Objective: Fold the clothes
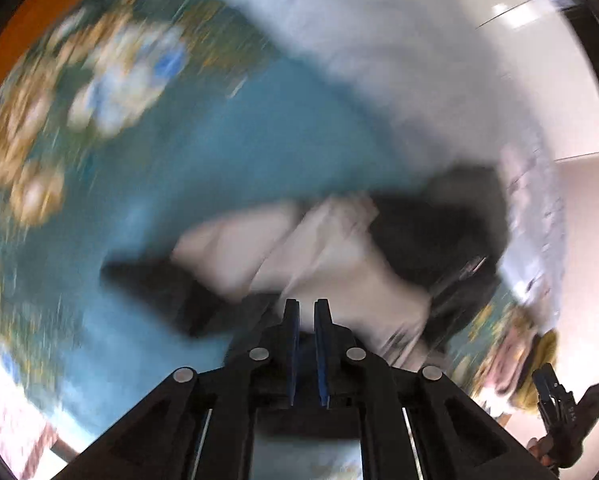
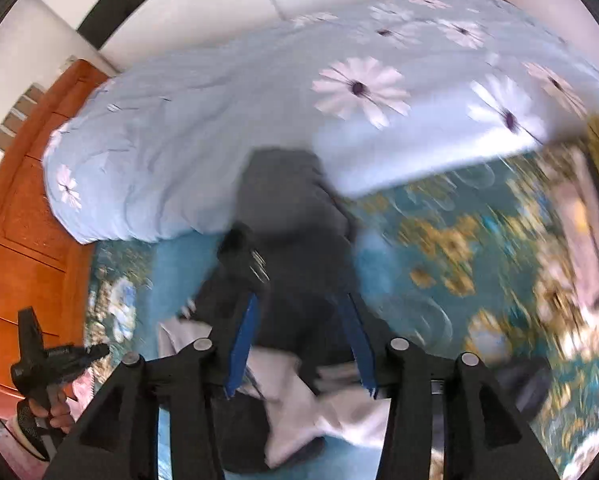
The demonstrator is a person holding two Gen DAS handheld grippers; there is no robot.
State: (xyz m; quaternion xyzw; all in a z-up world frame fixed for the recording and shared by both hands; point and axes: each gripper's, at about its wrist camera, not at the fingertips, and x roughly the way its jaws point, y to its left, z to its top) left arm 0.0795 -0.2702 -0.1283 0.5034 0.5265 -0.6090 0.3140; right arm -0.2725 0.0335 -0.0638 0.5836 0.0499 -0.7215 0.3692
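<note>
Your left hand-held gripper (image 1: 307, 312) points steeply down with its blue pads almost together, and nothing shows between them, so it is holding no cloth. Your right hand-held gripper (image 2: 299, 308) has its jaws standing about half apart; the dark cloth lies under and beyond the fingers, and as far as the blur lets me judge the pads are not pressing on anything.

The clothes sit on the bed, on the teal flowered bedspread (image 1: 203, 152), just ahead of and below both grippers. There is a dark garment (image 2: 283, 200) stretching away from your right gripper toward the pale blue daisy-print quilt (image 2: 227, 92), and a pale, whitish garment (image 1: 299, 240) bunched beside and partly under it, directly in front of your left gripper's tips. They touch and overlap in one loose heap; which piece lies on top at the near edge I cannot say for sure.

Expect both to be light, soft and limp: they will sag, drag and pull each other along if lifted together. Take hold at an edge or corner and not in the bunched middle, pinching a single layer. The pale piece's free edge nearest your left tips looks like the cleanest grip; the dark one is better taken at its far end.
</note>
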